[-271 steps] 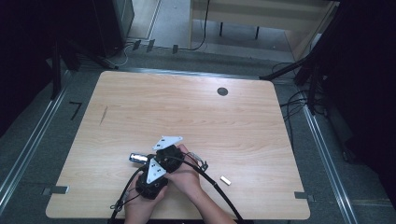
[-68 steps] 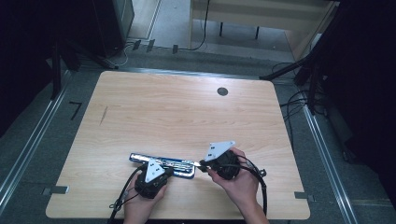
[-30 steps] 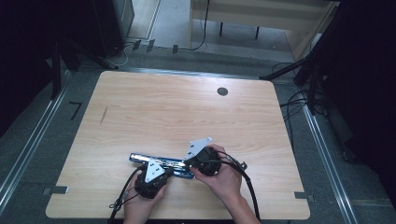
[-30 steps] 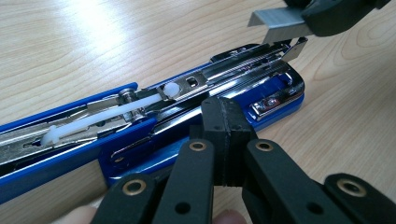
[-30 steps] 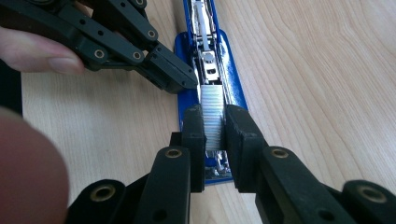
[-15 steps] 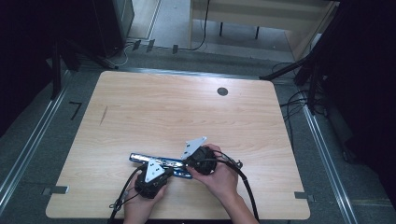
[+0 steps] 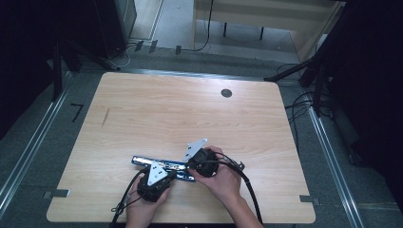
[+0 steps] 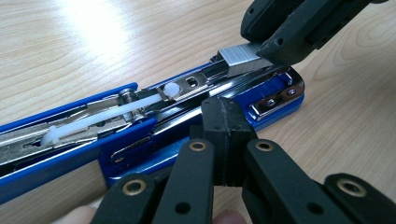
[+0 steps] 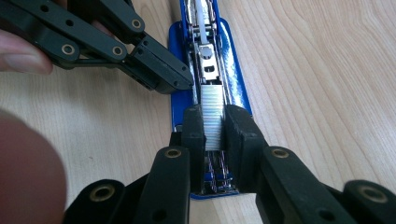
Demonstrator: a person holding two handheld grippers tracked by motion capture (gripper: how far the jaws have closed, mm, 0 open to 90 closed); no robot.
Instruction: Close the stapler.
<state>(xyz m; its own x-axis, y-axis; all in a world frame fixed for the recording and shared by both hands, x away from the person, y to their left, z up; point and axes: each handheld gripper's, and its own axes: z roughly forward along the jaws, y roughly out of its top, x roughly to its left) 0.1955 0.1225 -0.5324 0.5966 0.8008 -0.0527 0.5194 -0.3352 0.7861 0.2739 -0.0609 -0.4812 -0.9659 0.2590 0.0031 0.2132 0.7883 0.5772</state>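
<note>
1. Wooden tabletop (image 7: 157, 114) on a grey floor; my blue stapler (image 7: 142, 160) lies opened flat near the front edge.
2. My left gripper (image 8: 223, 122), jaws closed together, presses the stapler's base.
3. My right gripper (image 9: 214, 122), jaws narrow, clamps a strip of staples (image 9: 212, 112) over the open magazine.

High view overhead and far, both claw views close, sharing the stapler (image 8: 154, 126).
</note>
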